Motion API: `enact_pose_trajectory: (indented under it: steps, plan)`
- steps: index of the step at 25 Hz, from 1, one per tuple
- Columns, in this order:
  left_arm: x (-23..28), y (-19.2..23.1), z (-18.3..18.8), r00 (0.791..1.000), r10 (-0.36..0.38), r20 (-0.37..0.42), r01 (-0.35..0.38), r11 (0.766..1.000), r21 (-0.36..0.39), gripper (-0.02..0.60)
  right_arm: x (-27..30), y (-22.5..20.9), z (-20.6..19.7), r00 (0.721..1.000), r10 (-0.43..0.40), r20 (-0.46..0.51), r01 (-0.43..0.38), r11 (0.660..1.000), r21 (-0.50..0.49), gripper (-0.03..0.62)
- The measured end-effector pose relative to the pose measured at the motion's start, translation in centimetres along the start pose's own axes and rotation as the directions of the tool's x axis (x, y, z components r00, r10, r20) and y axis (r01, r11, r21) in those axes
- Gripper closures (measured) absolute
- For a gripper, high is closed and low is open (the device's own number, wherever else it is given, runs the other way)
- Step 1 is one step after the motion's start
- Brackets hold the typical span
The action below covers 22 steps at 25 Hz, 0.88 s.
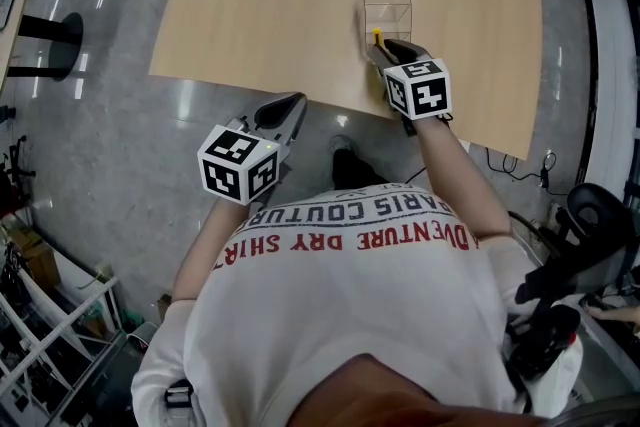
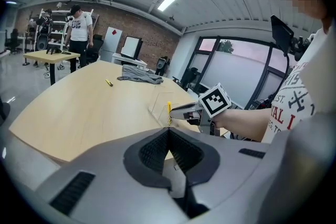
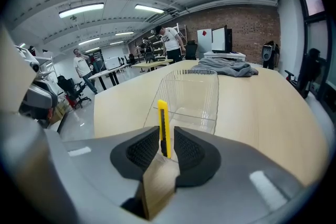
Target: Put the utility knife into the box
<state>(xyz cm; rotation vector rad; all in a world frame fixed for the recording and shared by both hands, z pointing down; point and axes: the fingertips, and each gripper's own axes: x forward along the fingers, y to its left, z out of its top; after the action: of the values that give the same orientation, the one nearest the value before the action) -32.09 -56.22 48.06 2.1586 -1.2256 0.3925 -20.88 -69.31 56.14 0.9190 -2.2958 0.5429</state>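
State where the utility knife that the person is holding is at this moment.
In the right gripper view, the utility knife stands upright between the right gripper's shut jaws, directly in front of the clear box.

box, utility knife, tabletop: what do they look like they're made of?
The box looks like clear hard plastic, glossy; the table shows through its ribbed walls.
The utility knife has a smooth yellow body, probably plastic; no blade shows.
The table has a pale wood-look top, possibly laminate, matte.
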Motion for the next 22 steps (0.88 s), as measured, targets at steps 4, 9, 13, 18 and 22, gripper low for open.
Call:
enact_pose_trajectory:
  steps: [4,9,13,18,22]
  plan:
    - [-0.1,0.6,1.4,1.0,-0.002,0.014,0.002,1.0,0.006,0.578,-0.3,-0.2,2.6,0.997,-0.016,0.069,0.018,0.999,-0.034,0.533]
    - [1.1,-1.3,1.7,0.999,-0.018,0.047,0.016,0.999,0.043,0.58,-3.9,1.7,4.4,0.97,0.129,0.205,-0.128,0.992,-0.018,0.564]
    - [-1.3,-5.1,0.5,0.993,-0.067,0.1,0.059,0.995,0.08,0.58,-11.1,8.2,3.7,0.9,0.322,0.292,-0.313,0.946,-0.079,0.592]
    - [-8.4,-10.7,-3.3,0.983,-0.121,0.14,0.109,0.99,0.086,0.58,-20.8,17.9,-1.2,0.849,0.437,0.297,-0.419,0.899,-0.125,0.592]
    - [-15.0,-13.0,-5.8,0.972,-0.142,0.188,0.119,0.985,0.127,0.58,-24.7,24.6,-3.7,0.848,0.447,0.284,-0.411,0.894,-0.178,0.592]
